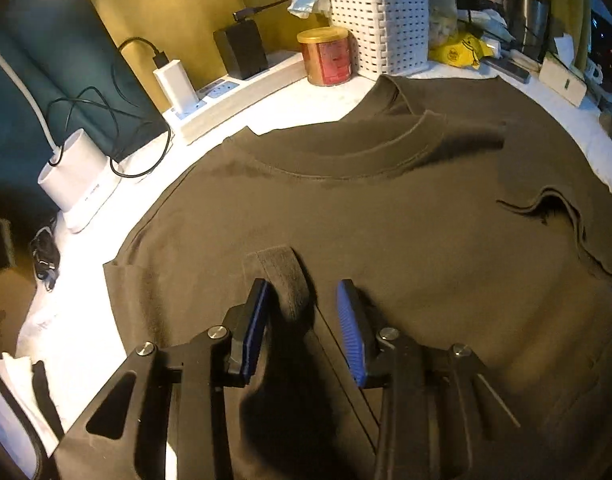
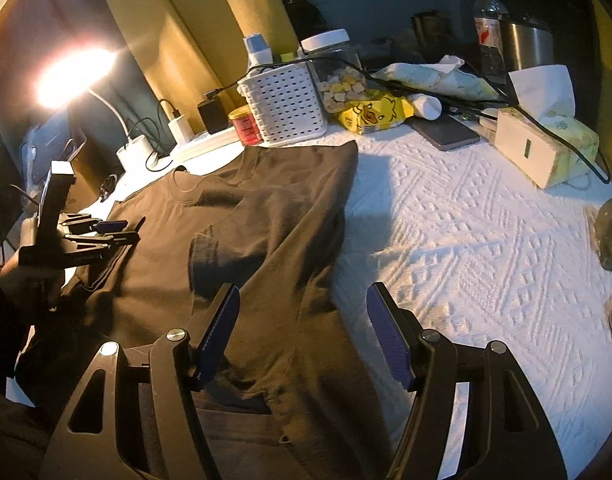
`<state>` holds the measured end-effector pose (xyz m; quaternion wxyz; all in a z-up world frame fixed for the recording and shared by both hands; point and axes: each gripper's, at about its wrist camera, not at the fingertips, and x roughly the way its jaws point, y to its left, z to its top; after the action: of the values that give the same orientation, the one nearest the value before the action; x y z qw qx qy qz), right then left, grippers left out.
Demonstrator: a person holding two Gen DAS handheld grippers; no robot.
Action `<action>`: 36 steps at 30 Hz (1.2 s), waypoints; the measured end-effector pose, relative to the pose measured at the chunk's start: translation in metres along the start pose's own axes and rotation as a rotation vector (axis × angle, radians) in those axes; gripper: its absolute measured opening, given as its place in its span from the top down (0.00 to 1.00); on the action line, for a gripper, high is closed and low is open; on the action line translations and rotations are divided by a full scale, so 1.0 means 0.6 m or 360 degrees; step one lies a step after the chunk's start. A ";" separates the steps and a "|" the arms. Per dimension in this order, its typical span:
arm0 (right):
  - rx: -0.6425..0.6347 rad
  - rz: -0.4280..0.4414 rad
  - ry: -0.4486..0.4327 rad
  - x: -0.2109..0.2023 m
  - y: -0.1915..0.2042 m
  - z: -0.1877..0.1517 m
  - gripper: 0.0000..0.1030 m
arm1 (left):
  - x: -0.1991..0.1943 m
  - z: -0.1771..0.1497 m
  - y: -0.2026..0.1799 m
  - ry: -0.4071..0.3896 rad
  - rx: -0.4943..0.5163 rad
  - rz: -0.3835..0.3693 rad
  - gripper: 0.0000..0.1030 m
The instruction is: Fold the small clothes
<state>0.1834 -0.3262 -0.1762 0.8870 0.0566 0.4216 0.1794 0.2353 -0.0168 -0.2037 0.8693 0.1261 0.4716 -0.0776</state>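
Observation:
A dark olive T-shirt (image 1: 386, 232) lies flat on the white textured table cover (image 2: 466, 240), its collar (image 1: 346, 160) toward the back. Its right side is folded inward, leaving a wavy edge (image 1: 546, 208). My left gripper (image 1: 304, 292) hovers low over the shirt's left part, jaws partly apart. A folded-in sleeve hem (image 1: 282, 276) lies between the blue pads, which do not press on it. In the right wrist view a hand holds the left gripper (image 2: 131, 230) at the shirt's left edge. My right gripper (image 2: 302, 296) stands wide open and empty above the shirt's (image 2: 266, 208) right edge.
Along the back stand a white perforated basket (image 1: 380, 28), a red-labelled can (image 1: 326, 56), a power strip with chargers (image 1: 210, 96) and a lamp base (image 1: 78, 168). To the right are a yellow packet (image 2: 372, 114), a tissue box (image 2: 546, 148) and a bottle (image 2: 486, 20).

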 end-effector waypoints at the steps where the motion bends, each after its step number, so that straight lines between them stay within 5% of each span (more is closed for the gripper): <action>1: 0.0002 -0.0001 0.0004 0.003 -0.001 0.000 0.33 | 0.000 0.002 0.002 -0.0006 -0.0001 0.0005 0.82; 3: 0.0002 -0.0003 0.0014 0.008 -0.002 0.000 0.33 | -0.001 0.003 0.010 -0.0042 -0.0036 -0.0038 0.94; 8: -0.0010 -0.0007 0.0017 0.013 0.000 0.005 0.33 | -0.019 0.008 0.027 -0.0147 -0.0175 -0.0325 0.97; 12: -0.0018 -0.0015 0.0014 0.014 0.004 0.008 0.33 | -0.037 0.013 0.028 -0.0148 -0.0225 -0.0277 0.95; 14: -0.0022 -0.0021 0.0017 0.014 0.007 0.009 0.33 | -0.057 0.012 0.023 -0.0178 -0.0212 -0.0271 0.92; 16: -0.0029 -0.0025 0.0021 0.014 0.011 0.008 0.33 | -0.084 0.004 0.010 -0.0202 -0.0158 -0.0249 0.63; 18: -0.0039 -0.0026 0.0021 0.013 0.015 0.009 0.33 | -0.101 -0.009 0.003 -0.0215 -0.0120 -0.0243 0.53; 27: -0.0085 -0.0019 0.0024 0.010 0.038 0.012 0.33 | -0.074 -0.082 -0.029 0.0018 0.0052 -0.0190 0.54; 30: -0.0097 -0.0015 0.0018 0.007 0.044 0.012 0.33 | -0.061 -0.094 -0.024 0.0010 0.0016 -0.0212 0.60; 34: -0.0102 -0.0018 0.0014 0.002 0.051 0.011 0.33 | -0.060 -0.091 -0.014 -0.0015 -0.0018 -0.0225 0.99; 36: -0.0103 -0.0022 0.0014 0.002 0.052 0.011 0.33 | -0.067 -0.091 -0.009 -0.0039 -0.0042 -0.0265 0.99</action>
<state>0.1805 -0.2965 -0.1649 0.8878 0.0241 0.4198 0.1871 0.1684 -0.0055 -0.1991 0.8671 0.0741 0.4707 -0.1449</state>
